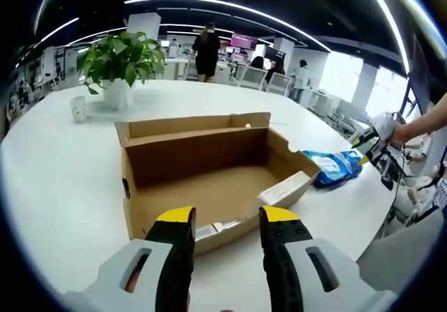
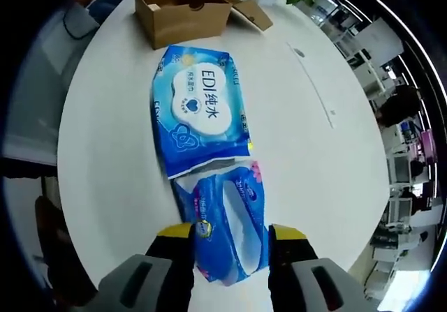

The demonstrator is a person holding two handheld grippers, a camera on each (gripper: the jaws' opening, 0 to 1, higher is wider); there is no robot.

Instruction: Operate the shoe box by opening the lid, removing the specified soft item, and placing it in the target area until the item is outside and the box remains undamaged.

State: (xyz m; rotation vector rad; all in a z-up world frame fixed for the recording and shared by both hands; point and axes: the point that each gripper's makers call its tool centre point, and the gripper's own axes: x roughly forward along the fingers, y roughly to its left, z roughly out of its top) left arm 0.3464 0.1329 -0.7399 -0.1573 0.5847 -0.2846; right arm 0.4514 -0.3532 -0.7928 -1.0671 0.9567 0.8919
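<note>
Bright ceiling strips, window glare, heavy fisheye edge warping.

R tongs (image 2: 231, 236) astride tissue pack (image 2: 227, 221), wipes pack (image 2: 200, 108), box (image 2: 183, 12)

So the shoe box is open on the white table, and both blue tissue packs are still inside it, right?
Not quite. The shoe box is open on the white table, but both blue tissue packs lie outside it on the table, as the right gripper view shows, with the right gripper at the nearer pack.
</note>
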